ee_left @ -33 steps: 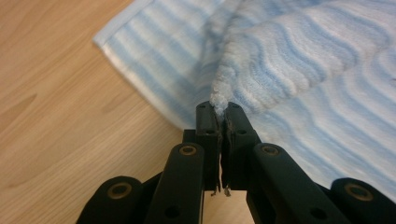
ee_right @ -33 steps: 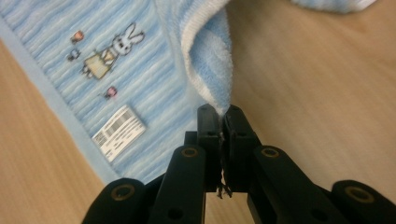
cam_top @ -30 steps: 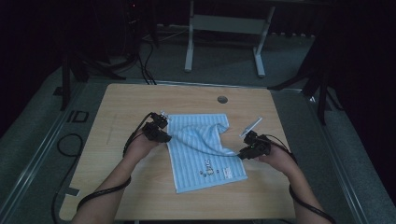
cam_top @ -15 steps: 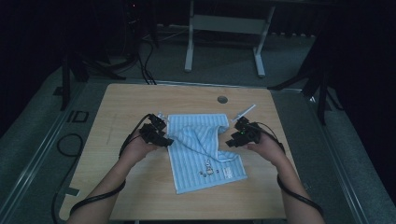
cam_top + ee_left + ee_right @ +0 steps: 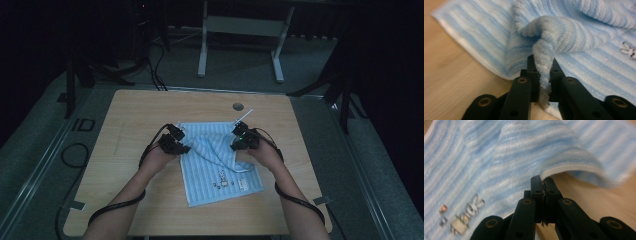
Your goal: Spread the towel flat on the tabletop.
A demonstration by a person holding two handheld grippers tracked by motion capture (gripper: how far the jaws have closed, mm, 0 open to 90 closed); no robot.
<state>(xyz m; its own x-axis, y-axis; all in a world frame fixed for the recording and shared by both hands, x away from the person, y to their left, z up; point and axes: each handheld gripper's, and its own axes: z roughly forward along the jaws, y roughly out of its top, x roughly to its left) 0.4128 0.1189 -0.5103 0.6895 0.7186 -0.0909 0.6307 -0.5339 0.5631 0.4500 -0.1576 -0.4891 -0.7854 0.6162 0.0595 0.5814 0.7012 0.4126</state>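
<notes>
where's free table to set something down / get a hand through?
Bare wood: the far strip of the table beyond the towel, apart from the small round grommet; the left side outboard of the left gripper; the right edge past the right gripper. Crowded: the middle, between both grippers clamping the towel.

You cannot read any text here; the towel (image 5: 220, 165) carries small embroidered figures, no letters or numbers.

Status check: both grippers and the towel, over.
Left gripper shut on towel edge, fold bunched up. Right gripper shut on opposite edge, hem lifted off table. Nothing in the way.
</notes>
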